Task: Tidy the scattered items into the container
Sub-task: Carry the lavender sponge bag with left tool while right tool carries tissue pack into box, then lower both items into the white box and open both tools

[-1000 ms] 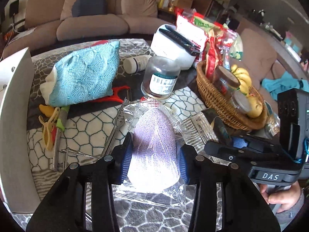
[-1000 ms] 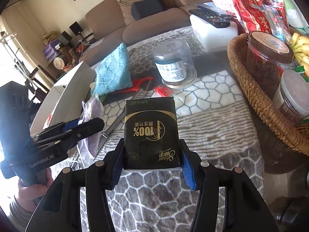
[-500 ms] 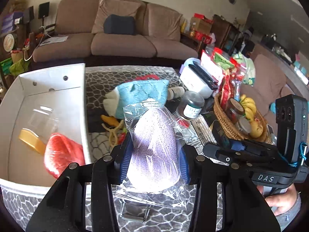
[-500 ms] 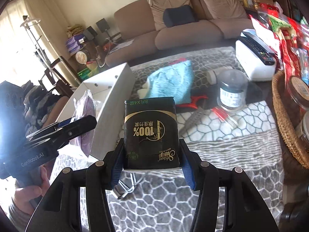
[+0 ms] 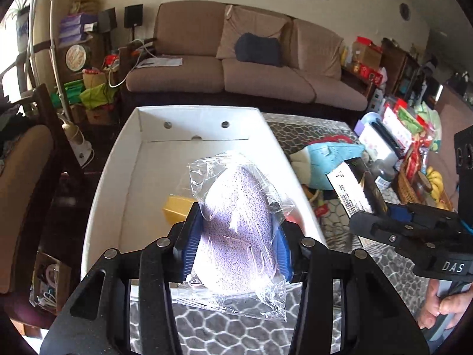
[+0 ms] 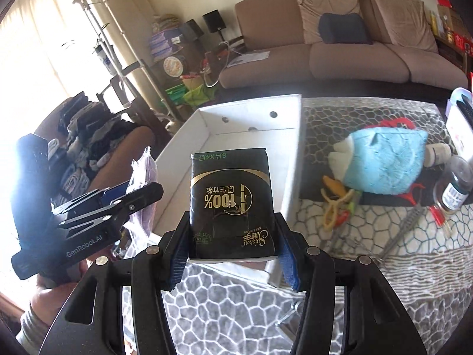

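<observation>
My left gripper [image 5: 236,233] is shut on a purple sponge [image 5: 236,207] wrapped in clear plastic, and holds it above the open white box [image 5: 133,177]. A yellow item [image 5: 176,208] lies on the box floor behind the sponge. My right gripper [image 6: 232,251] is shut on a black tissue pack [image 6: 230,201] with gold print, over the near right corner of the white box [image 6: 291,159]. In the right wrist view the left gripper [image 6: 130,198] and its sponge [image 6: 145,177] show at the left. The left wrist view has the right gripper [image 5: 384,216] and its pack [image 5: 351,189] at the right.
On the patterned table right of the box lie a blue knitted cloth [image 6: 384,159], yellow-handled scissors [image 6: 334,207], metal tongs [image 6: 405,227] and a glass jar [image 6: 455,189]. A wicker basket [image 5: 408,189] with bananas stands far right. A brown sofa [image 5: 266,80] is behind the table.
Both grippers have swung left and risen from over the table's middle to over the white box, each still holding its item. The box now fills the view ahead.
</observation>
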Available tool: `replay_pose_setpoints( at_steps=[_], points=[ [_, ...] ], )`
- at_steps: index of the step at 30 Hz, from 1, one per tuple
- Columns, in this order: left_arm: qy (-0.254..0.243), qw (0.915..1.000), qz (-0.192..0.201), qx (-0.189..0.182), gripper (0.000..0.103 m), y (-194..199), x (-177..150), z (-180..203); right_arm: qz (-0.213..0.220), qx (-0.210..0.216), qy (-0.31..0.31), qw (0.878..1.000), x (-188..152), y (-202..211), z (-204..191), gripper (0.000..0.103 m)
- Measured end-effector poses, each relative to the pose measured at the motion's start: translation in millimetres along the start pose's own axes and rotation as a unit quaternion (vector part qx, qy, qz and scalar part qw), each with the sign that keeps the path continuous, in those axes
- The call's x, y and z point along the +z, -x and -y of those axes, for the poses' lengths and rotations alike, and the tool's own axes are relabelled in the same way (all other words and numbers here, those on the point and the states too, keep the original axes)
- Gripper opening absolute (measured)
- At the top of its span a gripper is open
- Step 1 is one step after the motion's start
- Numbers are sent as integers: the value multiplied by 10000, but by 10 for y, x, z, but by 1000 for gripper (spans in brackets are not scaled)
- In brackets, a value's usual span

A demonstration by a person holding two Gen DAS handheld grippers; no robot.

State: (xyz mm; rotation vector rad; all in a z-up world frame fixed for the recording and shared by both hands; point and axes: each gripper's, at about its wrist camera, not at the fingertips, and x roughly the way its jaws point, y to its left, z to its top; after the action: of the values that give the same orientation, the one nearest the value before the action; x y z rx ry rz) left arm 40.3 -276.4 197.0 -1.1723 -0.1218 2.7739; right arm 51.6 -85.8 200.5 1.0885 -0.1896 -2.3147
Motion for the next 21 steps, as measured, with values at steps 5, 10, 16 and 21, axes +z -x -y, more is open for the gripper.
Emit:
replay_pose_setpoints(
  at_steps=[5,10,16,21],
  points=[
    [88,9994,-216,266,42,-200,-69,-433,-197,99,110,9997,25,-454,-347,54],
    [198,9988,-336,307,42,-427,-115,-742,-453,123,81,9989,-15,-908,-533,54],
    [161,9983,-493,283,43,-665,-115,-933,-672,49,78,9977,-81,-1289,-602,54],
    [6,9969,-691,381,43,-861,-150,-963,-789,-55,99,9968,-132,-1502,-650,54]
  ],
)
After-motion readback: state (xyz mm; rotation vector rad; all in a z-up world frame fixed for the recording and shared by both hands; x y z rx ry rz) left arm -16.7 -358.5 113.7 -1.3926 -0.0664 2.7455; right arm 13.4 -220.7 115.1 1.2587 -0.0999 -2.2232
